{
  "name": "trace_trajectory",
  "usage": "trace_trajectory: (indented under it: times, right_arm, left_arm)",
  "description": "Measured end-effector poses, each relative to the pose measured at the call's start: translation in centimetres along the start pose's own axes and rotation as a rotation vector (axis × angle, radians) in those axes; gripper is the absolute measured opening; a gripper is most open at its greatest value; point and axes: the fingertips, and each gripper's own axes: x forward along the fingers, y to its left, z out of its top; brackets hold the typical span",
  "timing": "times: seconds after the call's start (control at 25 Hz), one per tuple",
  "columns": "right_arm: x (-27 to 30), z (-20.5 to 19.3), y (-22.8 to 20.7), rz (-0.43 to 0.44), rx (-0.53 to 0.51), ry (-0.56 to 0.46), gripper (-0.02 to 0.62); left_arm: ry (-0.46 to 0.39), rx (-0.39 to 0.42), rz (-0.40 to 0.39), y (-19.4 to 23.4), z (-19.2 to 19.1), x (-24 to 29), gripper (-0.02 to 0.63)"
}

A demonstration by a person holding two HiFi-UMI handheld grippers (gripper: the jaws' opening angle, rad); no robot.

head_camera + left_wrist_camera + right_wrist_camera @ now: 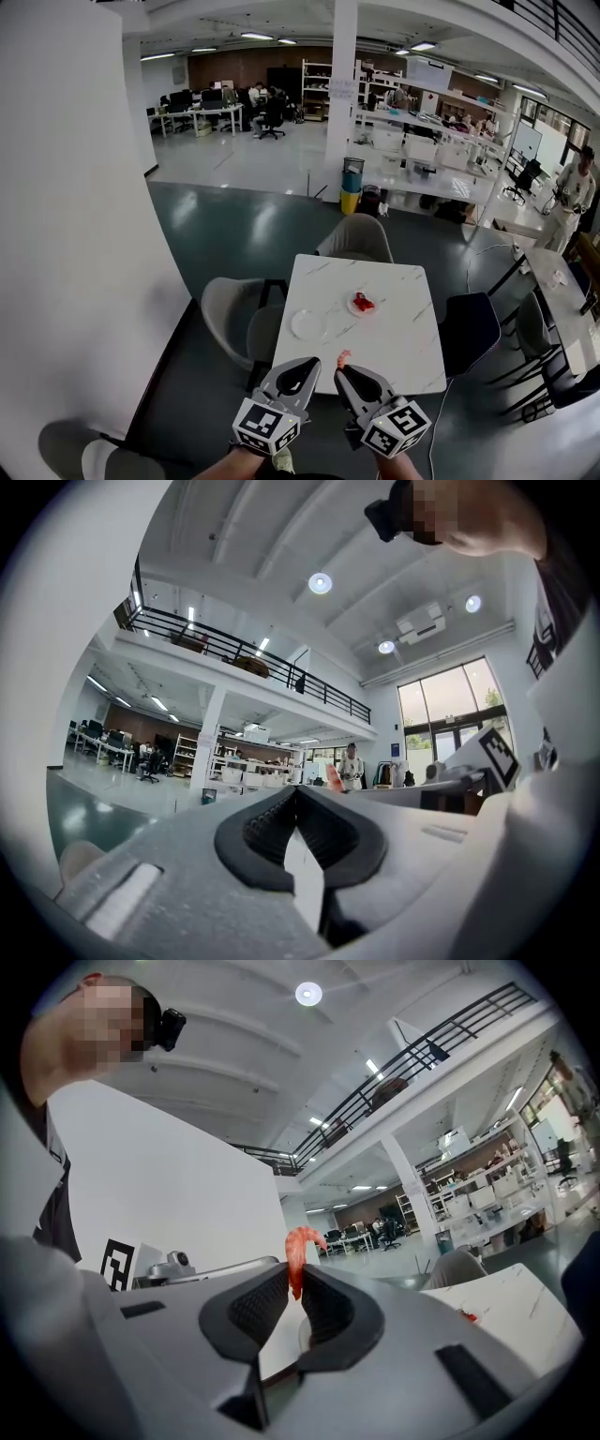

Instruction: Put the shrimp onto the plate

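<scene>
My right gripper is shut on a pink-orange shrimp, held above the near edge of the white marble table. In the right gripper view the shrimp sticks up from between the jaw tips of that gripper. An empty clear plate lies on the table's left half. A second plate beside it holds red shrimp. My left gripper hangs next to the right one, shut and with nothing in it. Its closed tips show in the left gripper view, with the shrimp just beyond.
Chairs ring the table: a grey one at the far side, another on the left, a dark one on the right. A big white wall stands at the left. A person stands far right.
</scene>
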Motion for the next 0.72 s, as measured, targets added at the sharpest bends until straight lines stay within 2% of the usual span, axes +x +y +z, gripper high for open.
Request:
trace_trajectory:
  times: [0.32,0.56,0.72]
  right_arm:
    - [7.4,-1.5,-2.1,-0.072,-0.004,0.021,0.048]
    - [10.2,-2.9,-4.4,-0.097,0.014,0.035,0.048]
    - [12.1,-3.2,-6.9,-0.103,0.025,0.036,0.048]
  left_arm:
    - [0.019,-0.019,-0.03,8.1,-1.8,2.0,0.008]
    - [0.041,-0.044,-0.037,11.4,-3.8,3.6,0.008]
    - [0.056,-0.058,-0.014,14.0,-4.8,5.7,0.008]
